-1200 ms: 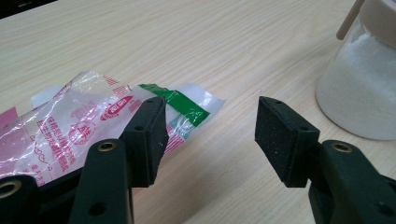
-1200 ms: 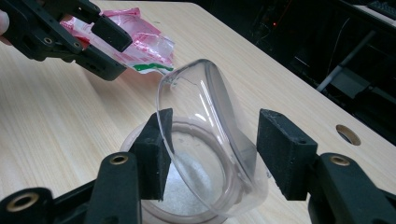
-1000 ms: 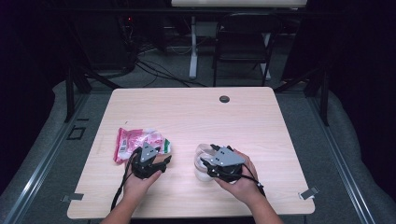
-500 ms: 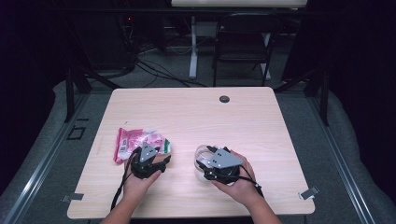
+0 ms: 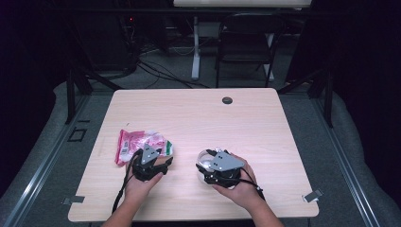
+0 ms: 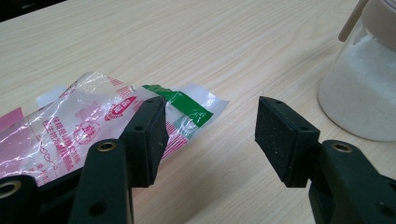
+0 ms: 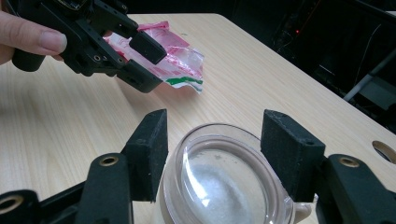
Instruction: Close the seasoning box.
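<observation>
A pink, white and green plastic bag (image 5: 135,142) lies flat at the table's left. My left gripper (image 5: 161,157) is at its right end. In the left gripper view the bag (image 6: 84,126) has its green corner under the left jaw, and the left gripper (image 6: 212,126) stands open with bare wood between the pads. A clear jar (image 5: 205,158) of white granules stands to the right. My right gripper (image 7: 212,140) is open, its pads low over the near side of the jar's lid (image 7: 224,172), which is wider than the gap. The jar (image 6: 359,88) sits close to the left gripper (image 7: 149,63).
The wooden table (image 5: 213,118) has a round cable hole (image 5: 227,100) near its far edge. A folding chair (image 5: 246,42) and cables stand on the floor beyond. Black cables trail from both grippers toward the near edge.
</observation>
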